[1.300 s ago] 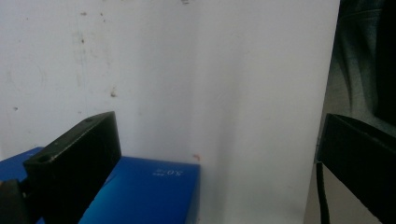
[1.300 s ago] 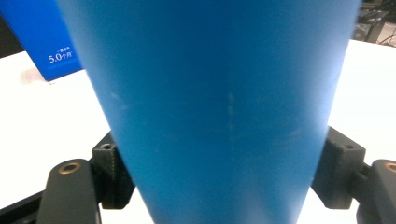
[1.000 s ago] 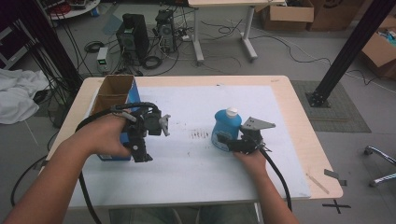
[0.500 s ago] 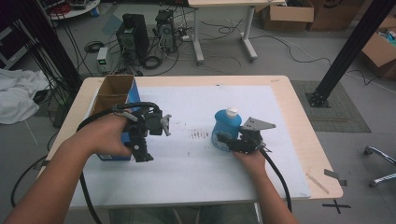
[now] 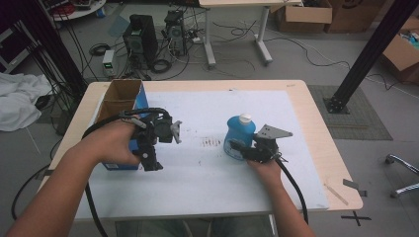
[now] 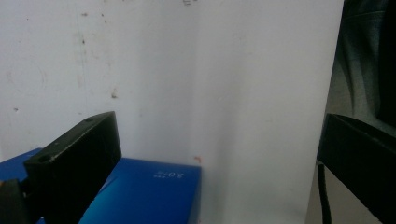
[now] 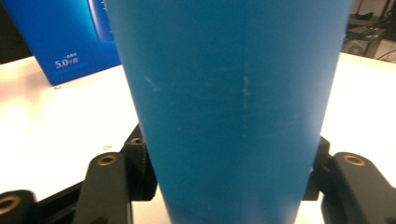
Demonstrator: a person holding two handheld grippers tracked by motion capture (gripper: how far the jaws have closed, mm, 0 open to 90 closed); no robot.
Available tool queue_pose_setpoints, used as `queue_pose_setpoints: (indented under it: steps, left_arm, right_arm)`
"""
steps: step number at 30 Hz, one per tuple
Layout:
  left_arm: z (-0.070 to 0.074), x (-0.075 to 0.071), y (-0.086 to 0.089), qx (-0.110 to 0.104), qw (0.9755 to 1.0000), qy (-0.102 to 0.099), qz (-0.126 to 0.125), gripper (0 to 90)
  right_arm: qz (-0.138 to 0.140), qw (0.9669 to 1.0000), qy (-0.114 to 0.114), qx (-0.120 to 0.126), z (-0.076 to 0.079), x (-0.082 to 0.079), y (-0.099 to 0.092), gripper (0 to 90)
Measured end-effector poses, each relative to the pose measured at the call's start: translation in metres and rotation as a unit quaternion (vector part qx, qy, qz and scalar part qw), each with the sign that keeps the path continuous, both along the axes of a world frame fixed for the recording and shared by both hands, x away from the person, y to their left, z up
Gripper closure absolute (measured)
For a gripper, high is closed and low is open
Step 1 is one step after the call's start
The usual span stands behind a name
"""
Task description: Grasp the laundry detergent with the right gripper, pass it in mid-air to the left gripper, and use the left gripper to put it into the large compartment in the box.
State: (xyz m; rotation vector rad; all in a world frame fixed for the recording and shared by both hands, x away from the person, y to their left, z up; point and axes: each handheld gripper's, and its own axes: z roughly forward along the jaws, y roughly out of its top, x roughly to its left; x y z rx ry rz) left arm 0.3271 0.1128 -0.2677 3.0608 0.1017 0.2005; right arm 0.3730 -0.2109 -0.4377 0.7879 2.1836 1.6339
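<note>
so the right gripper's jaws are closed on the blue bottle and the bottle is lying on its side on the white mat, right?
Not quite. The right gripper does have its jaws closed on the blue bottle, and they have just been closing, but the bottle stands upright on the white mat, white cap on top, not on its side. The high view shows this.

Your blue bottle (image 5: 239, 137): translucent blue body, white cap on top, standing upright on white sheet covering surface, right of centre. In right gripper view its smooth blue wall (image 7: 233, 107) rises straight, with faint scuff marks at mid-height.
</note>
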Motion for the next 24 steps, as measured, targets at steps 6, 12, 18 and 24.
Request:
queue_pose_setpoints:
  steps: [6,12,18,24]
  left_arm:
    - [0.0,0.001,0.0,0.0,1.0,0.0,-0.001,0.1]
    - [0.001,0.0,-0.002,0.001,1.0,0.002,-0.001,0.2]
    - [0.005,0.001,-0.004,0.002,1.0,0.0,-0.004,0.3]
    - [0.01,0.001,-0.009,0.0,1.0,-0.003,-0.009,0.3]
  right_arm:
    - [-0.004,1.0,-0.006,-0.003,0.0,-0.001,0.001,42.9]
    - [0.003,1.0,0.002,-0.001,0.004,0.0,-0.002,45.2]
    - [0.033,0.9992,-0.008,-0.021,0.021,-0.008,-0.002,45.5]
    - [0.085,0.9955,-0.011,-0.04,0.037,-0.021,0.002,45.4]
